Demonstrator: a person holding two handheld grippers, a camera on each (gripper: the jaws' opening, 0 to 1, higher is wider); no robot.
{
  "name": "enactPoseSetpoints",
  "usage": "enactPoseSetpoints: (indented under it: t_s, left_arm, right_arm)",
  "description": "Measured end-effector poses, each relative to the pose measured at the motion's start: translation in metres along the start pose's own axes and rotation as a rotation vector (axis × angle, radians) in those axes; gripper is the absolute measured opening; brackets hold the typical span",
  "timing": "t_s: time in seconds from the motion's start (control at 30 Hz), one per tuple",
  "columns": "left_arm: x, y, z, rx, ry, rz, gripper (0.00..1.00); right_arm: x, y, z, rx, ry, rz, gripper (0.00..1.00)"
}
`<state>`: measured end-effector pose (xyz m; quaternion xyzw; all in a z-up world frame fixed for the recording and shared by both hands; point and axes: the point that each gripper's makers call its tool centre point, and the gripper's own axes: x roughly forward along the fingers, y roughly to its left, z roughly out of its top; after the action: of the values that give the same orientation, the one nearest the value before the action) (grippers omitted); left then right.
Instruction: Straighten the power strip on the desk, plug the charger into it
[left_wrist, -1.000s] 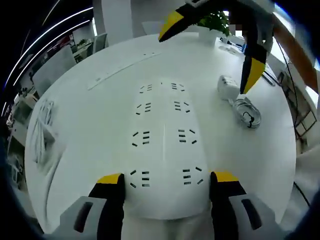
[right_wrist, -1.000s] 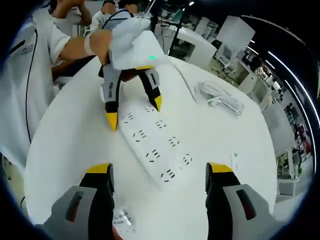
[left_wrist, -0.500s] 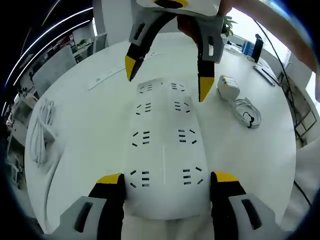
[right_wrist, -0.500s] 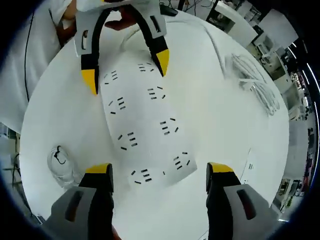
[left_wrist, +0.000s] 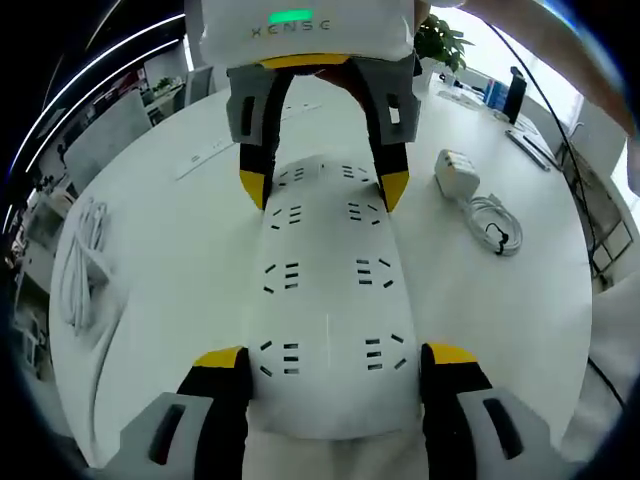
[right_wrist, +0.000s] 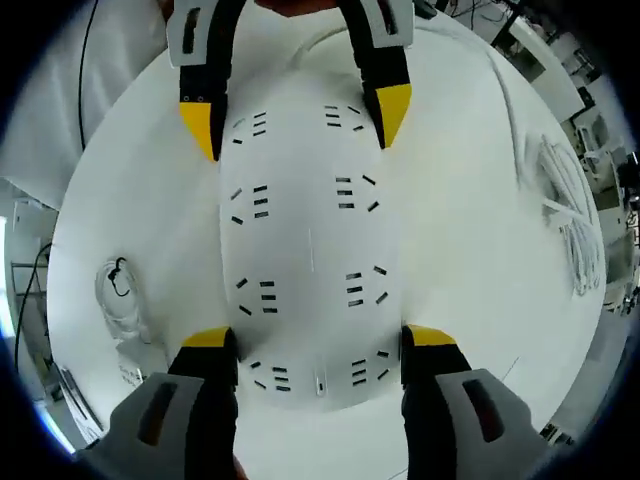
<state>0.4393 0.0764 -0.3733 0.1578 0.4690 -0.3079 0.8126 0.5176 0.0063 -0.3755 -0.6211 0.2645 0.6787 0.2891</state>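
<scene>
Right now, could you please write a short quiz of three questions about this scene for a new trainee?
1. True or false: the charger is already plugged into the power strip.
2. How do the left gripper and the right gripper stand to the strip? A) both at one end B) one astride each end C) both away from it
3. Fill in: beside the charger lies its coiled white ____.

Key: 1 false; 2 B; 3 cable.

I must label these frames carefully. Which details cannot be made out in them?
- Power strip: near end hidden between the left gripper jaws, left gripper view; contact unclear.
- Charger: prongs too small, left gripper view.
- Charger cable: cut off at the edge, right gripper view.
- Right gripper: contact with strip unclear.
</scene>
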Motion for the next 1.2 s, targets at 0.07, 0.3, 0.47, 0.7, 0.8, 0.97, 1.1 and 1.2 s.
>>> enactPoseSetpoints:
  t_s: [0.07, 0.3, 0.47, 0.7, 0.8, 0.97, 1.1, 1.2]
  left_arm:
    - [0.000, 0.000, 0.000, 0.000, 0.004, 0.001, 0.71]
    - [0.000, -0.002, 0.000, 0.002, 0.015, 0.001, 0.70]
    - [0.000, -0.003, 0.000, 0.006, 0.022, 0.000, 0.70]
    - [0.000, -0.005, 0.000, 0.016, 0.026, -0.007, 0.70]
    - [0.000, -0.005, 0.000, 0.027, 0.027, -0.013, 0.70]
    - [-0.001, -0.007, -0.001, 0.050, 0.033, -0.025, 0.70]
    - [0.000, -0.006, -0.001, 0.061, 0.048, -0.029, 0.70]
    - [0.000, -0.006, -0.001, 0.067, 0.056, -0.031, 0.70]
  right_arm:
    - [0.000, -0.001, 0.000, -0.001, 0.002, 0.004, 0.65]
    - [0.000, -0.007, -0.005, 0.013, -0.018, 0.001, 0.65]
    - [0.001, -0.010, -0.005, 0.018, -0.029, 0.000, 0.65]
    - [0.001, -0.009, -0.006, 0.040, -0.020, -0.003, 0.64]
    - [0.001, -0.007, -0.006, 0.055, -0.032, -0.008, 0.64]
    - [0.001, -0.003, -0.005, 0.087, -0.051, -0.014, 0.64]
    - [0.001, 0.002, -0.005, 0.108, -0.065, -0.020, 0.64]
    - [0.001, 0.005, -0.004, 0.124, -0.073, -0.025, 0.64]
